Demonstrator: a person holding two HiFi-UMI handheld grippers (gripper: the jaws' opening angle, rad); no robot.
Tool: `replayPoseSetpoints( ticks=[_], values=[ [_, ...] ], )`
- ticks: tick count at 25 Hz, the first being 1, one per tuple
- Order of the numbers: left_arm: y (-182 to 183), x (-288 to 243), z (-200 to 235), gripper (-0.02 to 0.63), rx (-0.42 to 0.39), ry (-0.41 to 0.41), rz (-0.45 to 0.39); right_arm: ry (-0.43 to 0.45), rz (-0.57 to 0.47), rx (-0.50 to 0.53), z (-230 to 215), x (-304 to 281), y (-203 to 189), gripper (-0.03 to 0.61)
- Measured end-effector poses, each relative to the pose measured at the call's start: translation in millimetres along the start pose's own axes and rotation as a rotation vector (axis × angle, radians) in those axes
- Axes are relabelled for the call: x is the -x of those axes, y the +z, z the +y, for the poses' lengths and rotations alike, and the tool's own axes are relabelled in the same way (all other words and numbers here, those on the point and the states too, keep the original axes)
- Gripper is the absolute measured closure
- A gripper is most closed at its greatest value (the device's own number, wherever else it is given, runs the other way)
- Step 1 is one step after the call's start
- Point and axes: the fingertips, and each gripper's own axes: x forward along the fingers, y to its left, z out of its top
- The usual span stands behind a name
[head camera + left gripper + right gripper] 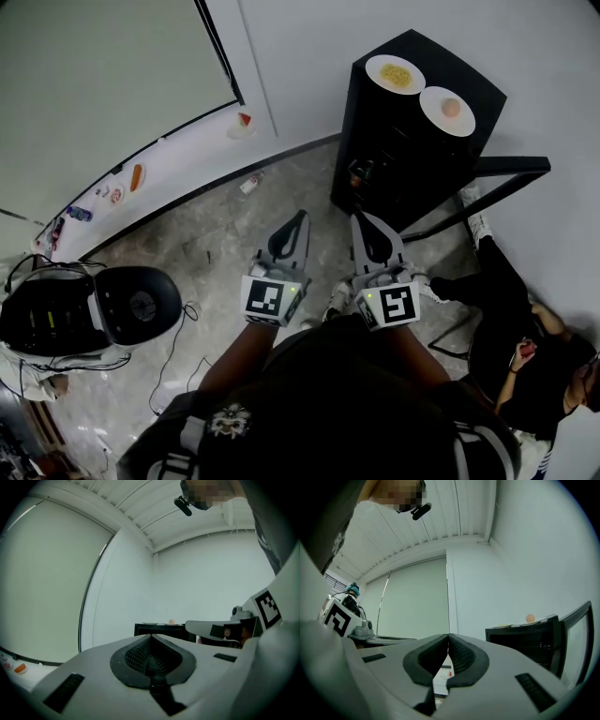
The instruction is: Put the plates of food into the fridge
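Note:
A black mini fridge point(412, 122) stands against the white wall with its door point(492, 183) swung open to the right. Two white plates rest on its top: one with yellow food point(395, 74), one with a round orange item point(447, 110). My left gripper point(302, 217) and right gripper point(356, 217) are held side by side over the floor, short of the fridge, both shut and empty. The fridge point(161, 630) shows low and distant in the left gripper view. In the right gripper view the fridge point(525, 644) and its door point(576, 639) stand at the right.
A white shelf point(178, 159) along the window holds small food items, among them a carrot-like piece point(137, 176) and a plate point(242, 123). A black and white machine point(84, 314) with cables sits at lower left. A seated person point(525, 347) is at right. A small bottle point(249, 184) lies on the floor.

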Motion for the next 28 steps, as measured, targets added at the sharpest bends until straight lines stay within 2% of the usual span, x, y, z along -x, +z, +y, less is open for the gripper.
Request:
replayPoseSetpoints(
  ticks=[5,9,16,24,28],
  values=[
    [-3.2,-36.2,-6.6,0.592,-0.003,-0.02,0.022,-0.006,0.002,0.011,-33.1,-13.5,-1.9,0.554],
    [8.5,-69.0,-9.6,0.592,-0.041,-0.033,0.016,-0.022,-0.007,0.005,-61.1,-30.0,4.8,0.554],
    [4.5,-97.4,-20.2,0.592,-0.035,-0.036,0.025,-0.024,-0.016,-0.096,-90.2,-35.6,-0.5,0.554],
    [3.1,-127.6,-21.3,0.592,-0.041,-0.061,0.048,-0.034,-0.016,-0.135,-116.6,-48.0,5.2,0.554],
    [-1.5,-141.6,-19.1,0.592,-0.041,-0.076,0.049,-0.045,-0.013,-0.118,-125.9,-52.0,5.8,0.554]
  ],
)
